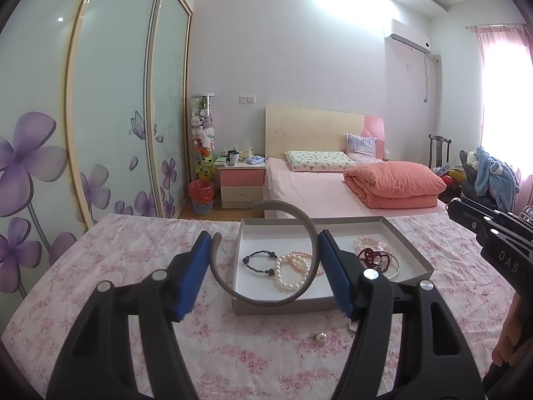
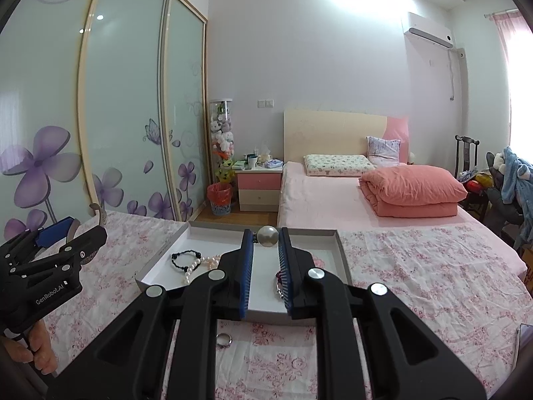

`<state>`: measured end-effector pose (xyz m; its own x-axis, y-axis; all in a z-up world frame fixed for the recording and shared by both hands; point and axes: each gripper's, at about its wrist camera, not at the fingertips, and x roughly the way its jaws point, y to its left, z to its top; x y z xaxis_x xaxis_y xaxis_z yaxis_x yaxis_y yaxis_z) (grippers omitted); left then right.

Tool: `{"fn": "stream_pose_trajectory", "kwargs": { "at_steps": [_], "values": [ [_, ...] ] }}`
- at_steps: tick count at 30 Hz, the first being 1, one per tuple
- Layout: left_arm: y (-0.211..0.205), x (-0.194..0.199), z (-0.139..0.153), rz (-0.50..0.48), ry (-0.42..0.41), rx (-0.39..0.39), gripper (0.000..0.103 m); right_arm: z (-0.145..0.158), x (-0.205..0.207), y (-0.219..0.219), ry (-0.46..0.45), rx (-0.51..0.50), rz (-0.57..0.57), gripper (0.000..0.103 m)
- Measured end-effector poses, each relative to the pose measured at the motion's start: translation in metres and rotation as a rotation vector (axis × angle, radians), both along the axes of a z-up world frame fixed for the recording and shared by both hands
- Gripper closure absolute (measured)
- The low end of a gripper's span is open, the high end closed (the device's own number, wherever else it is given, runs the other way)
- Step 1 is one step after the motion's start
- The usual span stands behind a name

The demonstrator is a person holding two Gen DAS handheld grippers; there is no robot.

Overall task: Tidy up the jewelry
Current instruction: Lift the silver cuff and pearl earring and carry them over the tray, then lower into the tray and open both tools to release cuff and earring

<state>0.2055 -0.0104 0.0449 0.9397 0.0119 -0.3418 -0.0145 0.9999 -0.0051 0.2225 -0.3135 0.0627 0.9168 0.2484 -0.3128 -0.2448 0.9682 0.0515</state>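
My left gripper [image 1: 265, 245] is shut on a grey headband [image 1: 218, 275], held upright above the near edge of a white box [image 1: 286, 306]. The box holds a black bead bracelet [image 1: 258, 261], a pearl bracelet [image 1: 289, 275], dark red beads [image 1: 373, 256] and a silver bangle [image 1: 396, 270]. My right gripper [image 2: 266, 236] is shut on a large pearl earring [image 2: 267, 236], held above the box [image 2: 160, 266]. A small pearl earring [image 1: 319, 336] lies on the floral cloth. A silver ring [image 2: 224, 339] lies on the cloth in front of the box.
The floral cloth [image 1: 100, 266] covers the work surface. Beyond it stand a pink bed [image 1: 316, 186] with a folded orange quilt [image 1: 393, 183], a nightstand [image 1: 241, 183] and a sliding wardrobe [image 1: 100, 116] at the left. The right gripper's body [image 1: 493, 243] shows at the right.
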Motion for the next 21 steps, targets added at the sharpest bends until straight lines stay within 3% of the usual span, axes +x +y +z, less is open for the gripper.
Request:
{"fn": "stream_pose_trajectory", "kwargs": {
  "at_steps": [8, 21],
  "values": [
    [-0.001, 0.025, 0.001, -0.023, 0.014, -0.013, 0.039, 0.005, 0.015, -0.002, -0.031, 0.015, -0.013, 0.086],
    [0.001, 0.068, -0.014, -0.042, 0.061, -0.035, 0.039, -0.009, 0.053, -0.006, 0.009, 0.04, -0.044, 0.086]
  ]
}}
